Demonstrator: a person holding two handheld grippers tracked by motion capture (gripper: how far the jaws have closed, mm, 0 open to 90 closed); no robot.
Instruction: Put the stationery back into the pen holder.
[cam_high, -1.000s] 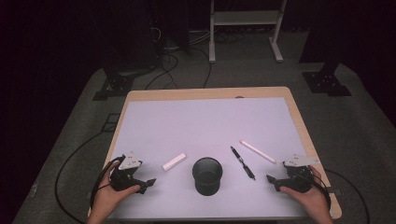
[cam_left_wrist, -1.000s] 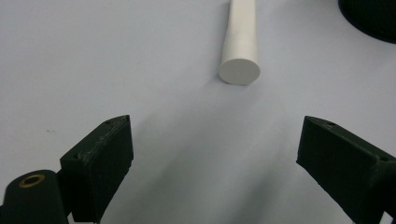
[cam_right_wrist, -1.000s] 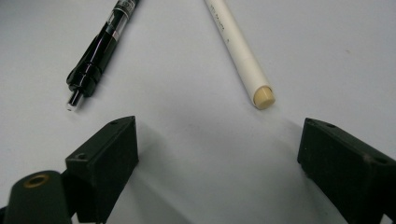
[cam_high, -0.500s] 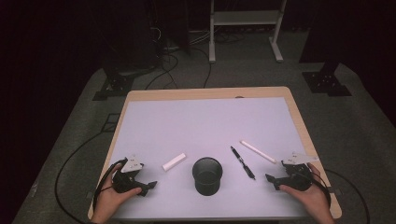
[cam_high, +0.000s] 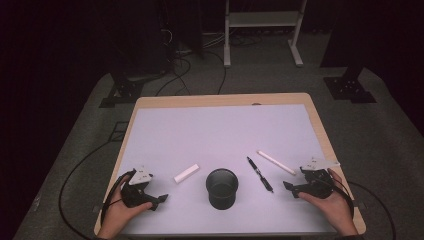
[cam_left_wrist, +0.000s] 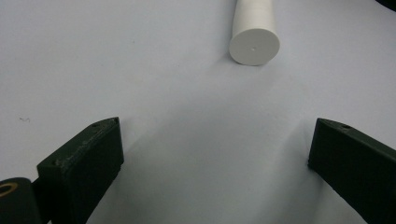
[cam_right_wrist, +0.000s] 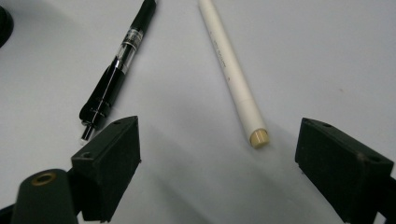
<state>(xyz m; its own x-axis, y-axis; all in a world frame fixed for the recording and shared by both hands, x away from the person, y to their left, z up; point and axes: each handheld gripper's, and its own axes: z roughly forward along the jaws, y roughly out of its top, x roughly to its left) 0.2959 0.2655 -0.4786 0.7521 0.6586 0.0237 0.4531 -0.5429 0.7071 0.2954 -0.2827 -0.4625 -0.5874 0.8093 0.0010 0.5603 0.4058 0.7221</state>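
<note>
Jaws of the left gripper (cam_high: 159, 201) are standing wide apart and have just been opening further, with nothing but bare white surface lying between them in the left gripper view. Just ahead of them a short white cylinder (cam_left_wrist: 253, 32) is lying on its side, its flat round end facing the camera, well clear of both jaws; in the high view it is resting at a slant (cam_high: 186, 172) between that gripper and a black cup (cam_high: 221, 187). The right gripper (cam_high: 290, 186) is likewise gaping, its jaws holding nothing. Ahead of it in the right gripper view, a long white stick (cam_right_wrist: 232, 70) with a tan end is lying between the lines of the two jaws (untouched by either), and a black pen (cam_right_wrist: 116, 70) with a clear barrel section is lying beside the left-hand jaw, its tip close to that jaw. Each gripper is sitting low at the near edge of the white-topped table (cam_high: 215, 130), one in each of the person's hands, the cup standing upright between them. Cables are trailing from both grippers toward the dark carpeted floor (cam_high: 390, 145).
</note>
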